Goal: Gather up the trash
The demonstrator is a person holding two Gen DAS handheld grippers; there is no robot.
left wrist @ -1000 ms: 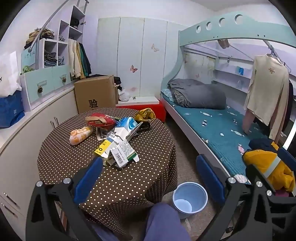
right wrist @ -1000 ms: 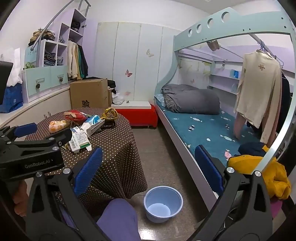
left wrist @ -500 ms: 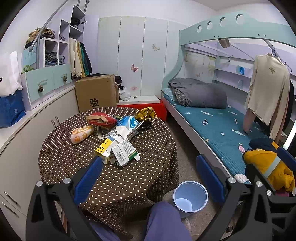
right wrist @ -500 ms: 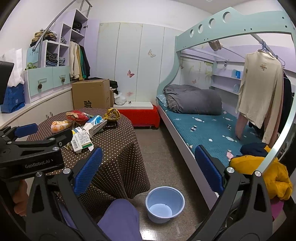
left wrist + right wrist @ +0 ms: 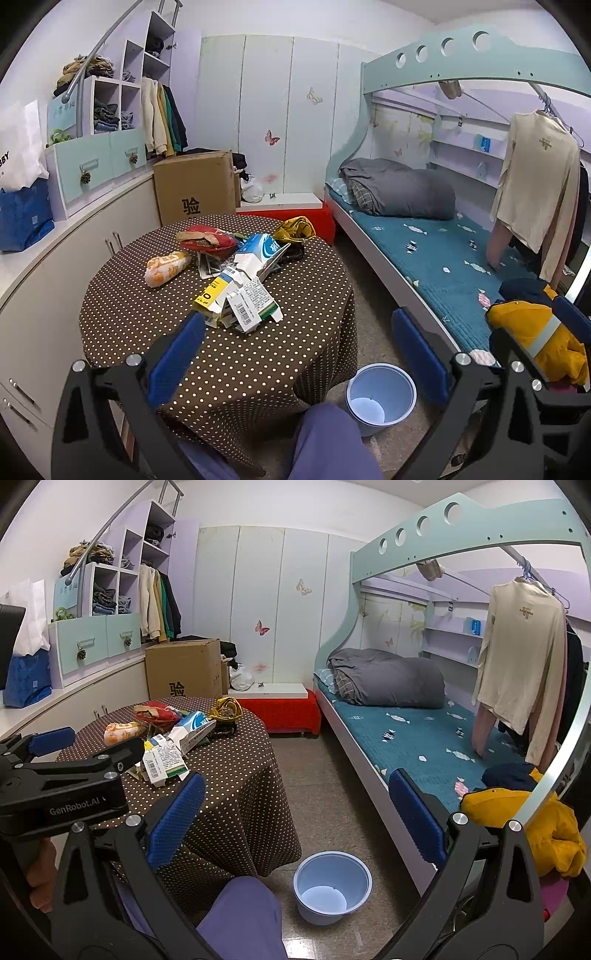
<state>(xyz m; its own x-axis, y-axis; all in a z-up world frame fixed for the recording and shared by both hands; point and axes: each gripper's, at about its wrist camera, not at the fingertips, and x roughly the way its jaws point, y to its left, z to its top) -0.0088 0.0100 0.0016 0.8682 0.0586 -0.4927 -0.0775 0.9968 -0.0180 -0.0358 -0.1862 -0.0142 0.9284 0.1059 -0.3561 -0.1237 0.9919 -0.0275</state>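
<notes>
Both claws, the left claw (image 5: 295, 347) and the right claw (image 5: 291, 816), are wide open and hold nothing. Trash (image 5: 236, 273) lies in a heap on the round table (image 5: 258, 362): flat boxes, bags and wrappers. The blue bin (image 5: 380, 398) sits on the floor beside the table. I think no trash is picked yet. Next, one claw should reach down, close on a box, and drop it in the bin.

Tablecloth (image 5: 155, 317) — brown, white polka dots. Near table's far edge: red wrapper (image 5: 207, 238), yellow wrapper (image 5: 293, 229); orange packet (image 5: 166, 267) toward left edge. Centre carton (image 5: 260, 251) — blue and white. Bin (image 5: 332, 886) pale blue, possibly lavender. Finger pads (image 5: 175, 818) blue.
</notes>
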